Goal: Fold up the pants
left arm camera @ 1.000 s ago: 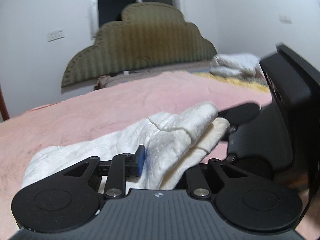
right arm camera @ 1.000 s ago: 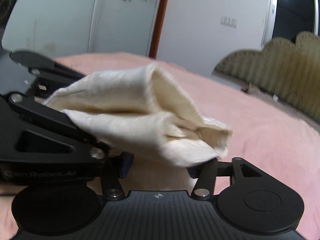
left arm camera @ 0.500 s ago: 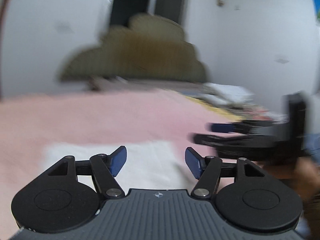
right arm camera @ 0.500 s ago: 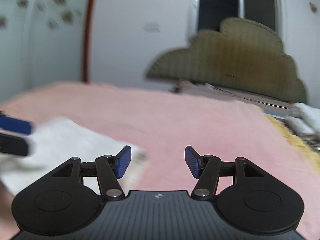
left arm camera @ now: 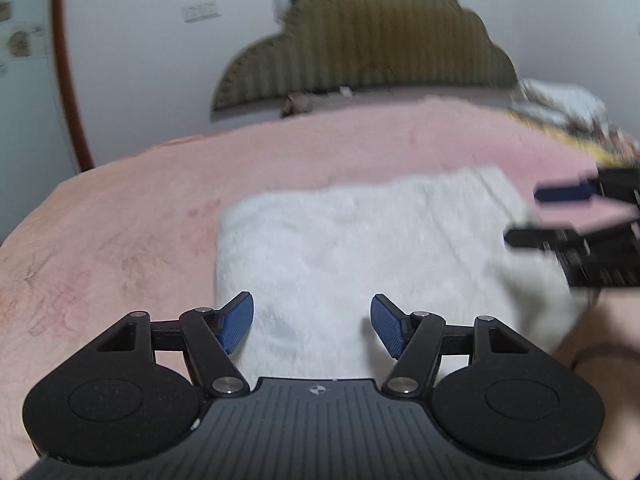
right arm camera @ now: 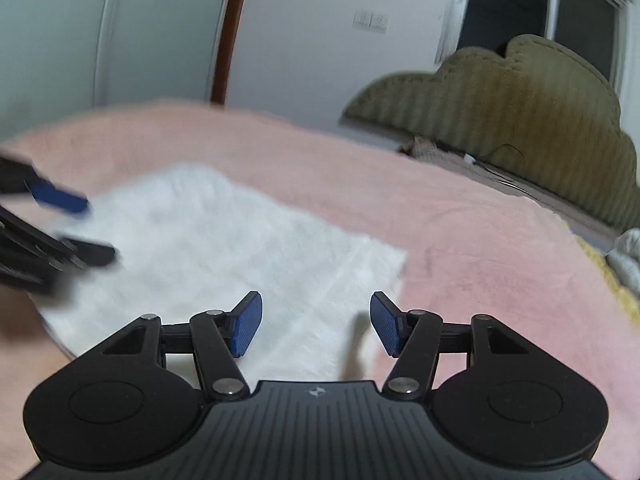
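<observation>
The white pants (left arm camera: 360, 248) lie folded flat in a rectangle on the pink bed cover (left arm camera: 120, 216). They also show in the right wrist view (right arm camera: 208, 252). My left gripper (left arm camera: 312, 326) is open and empty, held just above the near edge of the pants. My right gripper (right arm camera: 316, 326) is open and empty over the pants' near right corner. The right gripper also shows in the left wrist view (left arm camera: 568, 216), at the pants' right edge. The left gripper shows blurred at the left of the right wrist view (right arm camera: 68, 224).
An olive scalloped headboard (left arm camera: 380, 40) stands at the far end of the bed. Crumpled white and yellow bedding (left arm camera: 568, 108) lies at the far right. A brown door frame (left arm camera: 64, 64) and white walls stand to the left.
Both grippers let go of the pants and opened. The pants, held up bunched a second ago, now lie flat on the bed. Both grippers have drawn back toward the near edge.
</observation>
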`<state>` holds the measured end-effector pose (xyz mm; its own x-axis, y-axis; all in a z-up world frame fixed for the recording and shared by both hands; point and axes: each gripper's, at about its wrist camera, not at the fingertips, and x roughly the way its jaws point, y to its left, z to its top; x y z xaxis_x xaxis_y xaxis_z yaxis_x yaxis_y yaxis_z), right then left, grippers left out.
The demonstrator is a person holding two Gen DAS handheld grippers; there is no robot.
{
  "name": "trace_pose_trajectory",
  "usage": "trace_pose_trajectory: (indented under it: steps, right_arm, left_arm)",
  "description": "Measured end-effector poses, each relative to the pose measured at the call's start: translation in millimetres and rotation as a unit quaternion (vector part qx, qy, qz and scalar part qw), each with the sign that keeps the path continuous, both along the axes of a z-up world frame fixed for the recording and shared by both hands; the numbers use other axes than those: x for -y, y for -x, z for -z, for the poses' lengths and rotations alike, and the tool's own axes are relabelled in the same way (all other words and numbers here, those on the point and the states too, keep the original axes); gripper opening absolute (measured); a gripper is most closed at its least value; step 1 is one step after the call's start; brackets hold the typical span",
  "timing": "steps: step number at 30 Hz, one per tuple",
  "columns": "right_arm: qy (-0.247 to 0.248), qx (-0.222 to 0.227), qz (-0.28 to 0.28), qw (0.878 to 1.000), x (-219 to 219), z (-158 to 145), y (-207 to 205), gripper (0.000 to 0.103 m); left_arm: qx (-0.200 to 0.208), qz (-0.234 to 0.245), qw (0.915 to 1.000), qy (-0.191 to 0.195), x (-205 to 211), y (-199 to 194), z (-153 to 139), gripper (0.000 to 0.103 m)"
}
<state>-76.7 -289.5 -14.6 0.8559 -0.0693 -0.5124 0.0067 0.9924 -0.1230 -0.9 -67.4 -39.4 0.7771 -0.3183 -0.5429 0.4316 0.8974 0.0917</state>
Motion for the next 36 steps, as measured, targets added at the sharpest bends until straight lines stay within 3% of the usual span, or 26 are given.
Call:
trace_pose_trajectory:
  steps: [4,8,12,19,30,36]
  right_arm:
    - [-0.066,0.006,-0.040,0.997,-11.9,-5.2,15.1,0.059]
    - [-0.073,-0.020,-0.056,0.996,-24.9,6.0,19.9,0.059]
    - [-0.095,-0.014,-0.043,0.994,-11.9,16.5,20.4,0.059]
    - [-0.100,-0.003,-0.034,0.994,-5.9,25.1,20.3,0.060]
    - [-0.083,0.007,-0.036,0.996,-14.1,30.5,18.4,0.071]
    - [-0.107,0.029,-0.025,0.994,-4.4,22.1,22.6,0.072]
  left_arm:
    - [0.013,-0.015,0.9997,0.014,-1.1,3.8,-6.3,0.078]
    - [0.011,-0.021,0.9997,-0.005,3.9,6.1,-1.8,0.078]
    - [-0.006,-0.021,0.9997,-0.005,5.5,5.0,3.7,0.078]
    - [-0.002,-0.023,0.9996,-0.018,7.6,7.2,7.8,0.083]
    - [0.003,-0.032,0.9993,-0.021,4.7,9.1,10.3,0.090]
    - [0.008,-0.044,0.9990,0.006,-20.2,-5.0,-1.8,0.089]
